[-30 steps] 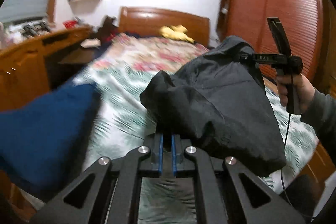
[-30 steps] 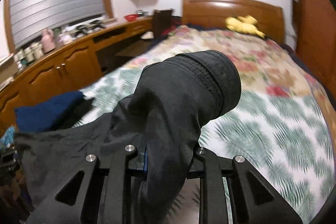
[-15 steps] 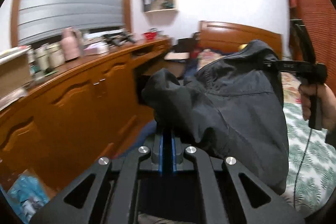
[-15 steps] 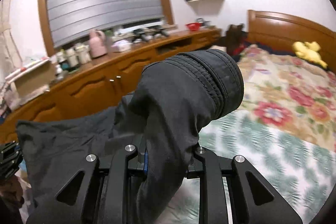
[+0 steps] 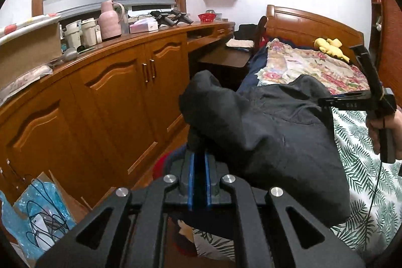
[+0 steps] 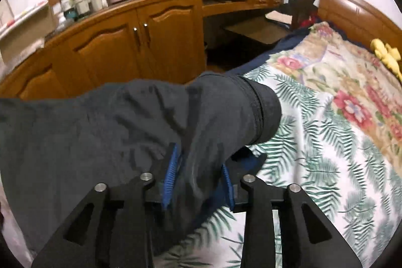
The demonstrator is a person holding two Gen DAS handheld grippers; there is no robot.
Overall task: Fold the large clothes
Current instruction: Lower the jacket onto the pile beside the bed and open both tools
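Bedroom, leaf-print bed (image 6: 314, 167) at three o'clock: dark jacket (image 5: 276, 132) stretched aloft between left gripper (image 5: 198, 165) and right gripper (image 6: 198, 170), each clamped on a bunched end, likely for spreading.

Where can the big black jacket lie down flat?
The leafy sheet between the jacket and the flowery blanket is bare. The wooden counter is crowded; a yellow toy lies by the headboard.
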